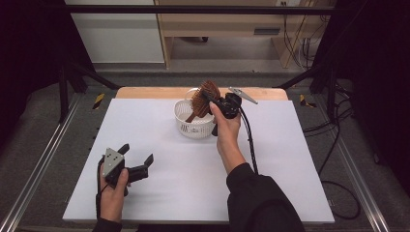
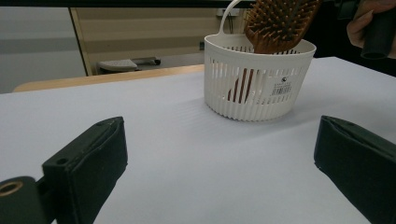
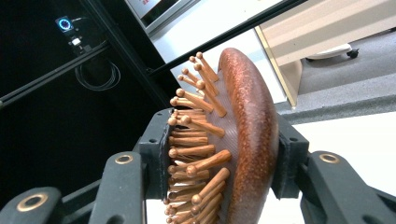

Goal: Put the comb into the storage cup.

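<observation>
My right tool (image 1: 215, 99) is clamped on the head of the wooden hairbrush (image 1: 205, 97), one pad on the bristles, the other on the rounded back. The brush stands tilted in the white basket (image 1: 184, 124) at upper centre of the high view, handle end down inside, head above the rim. Its long axis runs down and left from my grip into the basket. My left tool (image 1: 137, 155) rests wide open and empty at lower left of the surface (image 1: 270, 164), well apart from the basket.
</observation>
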A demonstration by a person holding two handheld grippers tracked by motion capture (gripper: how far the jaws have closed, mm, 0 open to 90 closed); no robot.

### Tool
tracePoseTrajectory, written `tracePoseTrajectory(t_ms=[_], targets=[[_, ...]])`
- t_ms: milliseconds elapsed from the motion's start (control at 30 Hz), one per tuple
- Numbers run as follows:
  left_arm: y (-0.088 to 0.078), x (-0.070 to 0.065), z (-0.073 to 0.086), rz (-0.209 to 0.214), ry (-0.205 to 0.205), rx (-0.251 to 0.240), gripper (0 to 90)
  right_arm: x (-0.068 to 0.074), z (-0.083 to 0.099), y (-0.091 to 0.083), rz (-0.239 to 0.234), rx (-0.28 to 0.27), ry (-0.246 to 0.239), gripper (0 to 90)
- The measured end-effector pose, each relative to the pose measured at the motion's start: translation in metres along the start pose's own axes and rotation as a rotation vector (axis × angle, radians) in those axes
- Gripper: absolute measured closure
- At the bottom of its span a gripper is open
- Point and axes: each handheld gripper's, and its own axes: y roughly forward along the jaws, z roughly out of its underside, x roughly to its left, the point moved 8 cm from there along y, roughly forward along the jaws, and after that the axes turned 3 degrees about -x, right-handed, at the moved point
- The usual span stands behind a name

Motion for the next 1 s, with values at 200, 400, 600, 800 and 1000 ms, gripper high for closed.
tracePoseTrajectory(t_ms=[200, 400, 600, 800, 1000], targets=[[0.0, 0.0, 0.0, 0.0, 0.001, 0.001, 2.7, 0.0, 0.0, 0.0, 0.001, -0.001, 0.004, 50.4], [0.0, 0.0, 0.0, 0.002, 0.0, 0.002, 2.7, -0.001, 0.0, -0.001, 0.001, -0.002, 0.007, 50.3], [0.0, 0.0, 0.0, 0.001, 0.0, 0.002, 2.7, -0.003, 0.001, -0.001, 0.0, -0.001, 0.009, 50.1], [0.0, -0.001, 0.001, 0.004, 0.0, 0.004, 2.7, -0.007, 0.001, -0.004, 0.008, 0.006, 0.009, 49.1], [0.0, -0.001, 0.001, 0.004, 0.001, 0.005, 2.7, -0.014, 0.002, -0.006, 0.014, 0.014, 0.003, 48.1]])
